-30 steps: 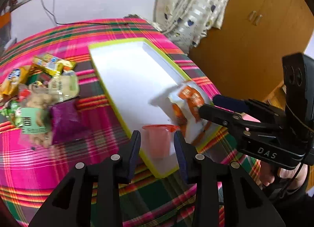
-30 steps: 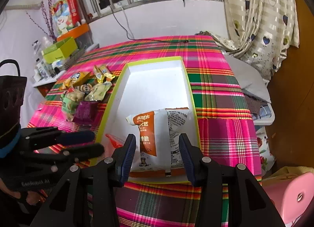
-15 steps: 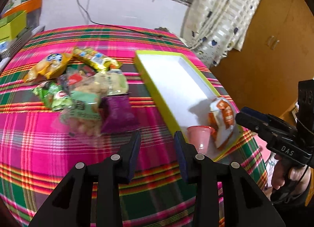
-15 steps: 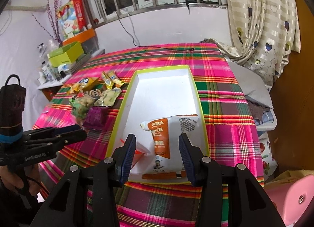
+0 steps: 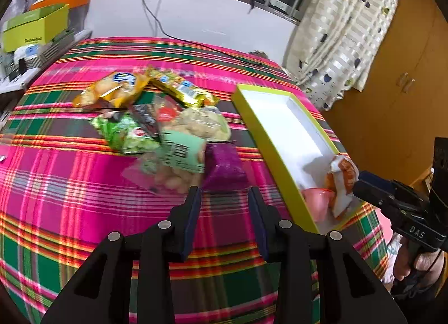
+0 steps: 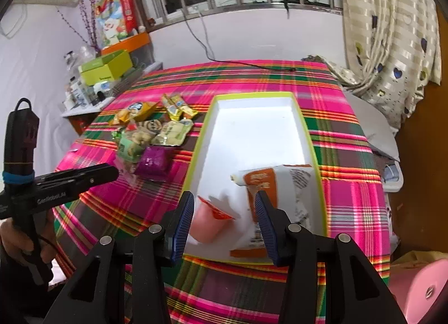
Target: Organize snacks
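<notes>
A white tray with a lime-green rim (image 5: 268, 139) (image 6: 207, 116) lies on the plaid table. Its near end holds a pink jelly cup (image 6: 207, 224) (image 5: 317, 202) and a white-and-orange snack bag (image 6: 277, 184) (image 5: 343, 181). A pile of snack packets lies left of the tray: a purple packet (image 5: 224, 165) (image 6: 154, 160), a clear bag with a green label (image 5: 179, 161), a green packet (image 5: 126, 134), yellow packets (image 5: 112, 91). My left gripper (image 5: 225, 198) is open and empty, just short of the purple packet. My right gripper (image 6: 224, 203) is open and empty above the tray's near end.
The table's pink and green plaid cloth (image 5: 70, 198) covers a round top. A side shelf with a lime box (image 6: 106, 67) stands at the back left. A curtain (image 6: 392, 24) and a wooden cabinet (image 5: 406, 71) are to the right. A black cable (image 6: 252, 64) lies at the far edge.
My left gripper has swung left from the jelly cup in the tray to the snack pile. My right gripper has drawn back from the orange bag; both stay open.
</notes>
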{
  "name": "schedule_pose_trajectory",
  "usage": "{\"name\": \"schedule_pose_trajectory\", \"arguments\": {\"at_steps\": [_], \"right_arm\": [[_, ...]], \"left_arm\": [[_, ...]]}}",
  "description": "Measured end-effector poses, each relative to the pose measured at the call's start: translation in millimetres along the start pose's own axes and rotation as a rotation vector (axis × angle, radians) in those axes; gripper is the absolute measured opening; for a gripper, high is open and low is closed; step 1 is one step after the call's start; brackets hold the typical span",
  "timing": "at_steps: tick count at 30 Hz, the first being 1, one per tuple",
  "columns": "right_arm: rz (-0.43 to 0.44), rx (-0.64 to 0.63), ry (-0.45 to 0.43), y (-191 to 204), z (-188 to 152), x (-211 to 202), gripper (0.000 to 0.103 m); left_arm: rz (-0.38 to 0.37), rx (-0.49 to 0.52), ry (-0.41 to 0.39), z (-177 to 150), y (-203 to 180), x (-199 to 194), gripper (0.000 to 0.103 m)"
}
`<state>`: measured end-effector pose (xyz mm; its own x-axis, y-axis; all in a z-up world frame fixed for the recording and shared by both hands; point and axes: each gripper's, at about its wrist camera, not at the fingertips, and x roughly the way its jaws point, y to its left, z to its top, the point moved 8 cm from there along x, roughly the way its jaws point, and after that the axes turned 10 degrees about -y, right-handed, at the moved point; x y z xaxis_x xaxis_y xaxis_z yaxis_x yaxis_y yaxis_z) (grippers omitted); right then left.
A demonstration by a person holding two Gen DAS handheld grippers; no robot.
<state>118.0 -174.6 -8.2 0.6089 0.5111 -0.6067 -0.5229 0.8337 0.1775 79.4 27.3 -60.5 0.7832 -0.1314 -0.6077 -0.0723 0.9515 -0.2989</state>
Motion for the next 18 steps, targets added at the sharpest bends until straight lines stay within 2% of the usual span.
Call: {"name": "schedule_pose_trajectory", "arguments": {"at_steps": [6, 18], "right_arm": [[0.018, -0.019, -0.025, 10, 8, 2, 0.044], [0.058, -0.046, -0.017, 31, 22, 18, 0.044]], "left_arm": [[0.029, -0.029, -0.017, 6, 19, -4, 0.036], [0.092, -0.101, -0.039, 16, 60, -7, 0.037]]}}
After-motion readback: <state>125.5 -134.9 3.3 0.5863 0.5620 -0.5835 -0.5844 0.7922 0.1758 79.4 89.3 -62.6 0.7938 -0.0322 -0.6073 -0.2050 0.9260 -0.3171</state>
